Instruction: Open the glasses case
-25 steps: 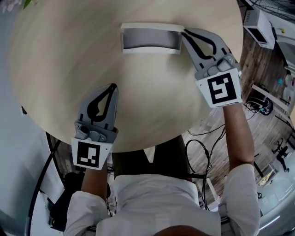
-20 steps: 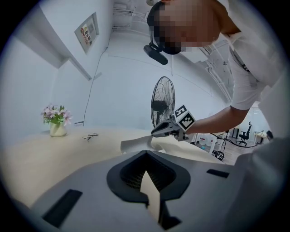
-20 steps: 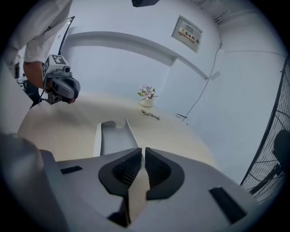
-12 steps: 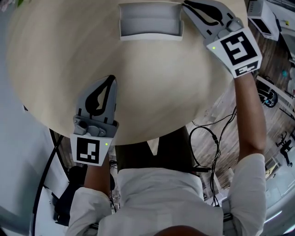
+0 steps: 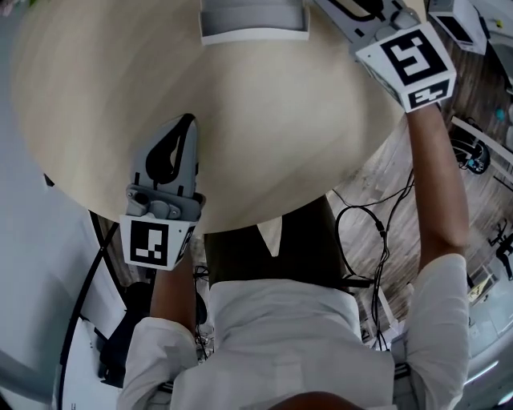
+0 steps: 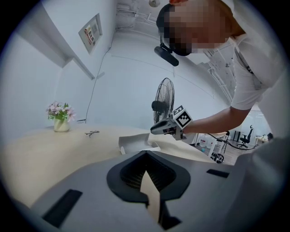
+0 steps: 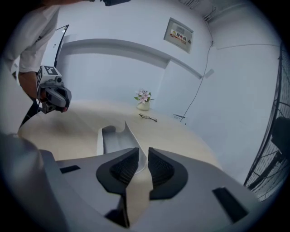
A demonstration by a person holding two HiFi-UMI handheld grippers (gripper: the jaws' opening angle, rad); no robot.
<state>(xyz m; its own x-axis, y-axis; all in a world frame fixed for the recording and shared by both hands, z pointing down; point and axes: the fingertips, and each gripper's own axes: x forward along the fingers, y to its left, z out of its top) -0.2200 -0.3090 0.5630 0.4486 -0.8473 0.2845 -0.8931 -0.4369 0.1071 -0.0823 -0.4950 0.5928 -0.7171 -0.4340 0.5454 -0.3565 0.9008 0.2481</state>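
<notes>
Overhead, the open white-and-grey glasses case (image 5: 252, 20) sits at the round pale wooden table's (image 5: 96, 96) far edge, while the left gripper view shows the left gripper (image 5: 186, 120) closed and empty, and the right gripper view shows the right gripper (image 7: 143, 153) pinching the case's raised edge.

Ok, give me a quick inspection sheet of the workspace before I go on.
Surface: round pale wooden table.
Job's things: glasses case open, lid standing up, at the table's far side.
Clutter: glasses and flower vase beyond the case.
Grippers: left gripper shut, empty, apart from the case; right gripper closed on the case's lid edge.
Cables: loose cables on the floor, right of the person.
Surroundings: fan, wall sign.
</notes>
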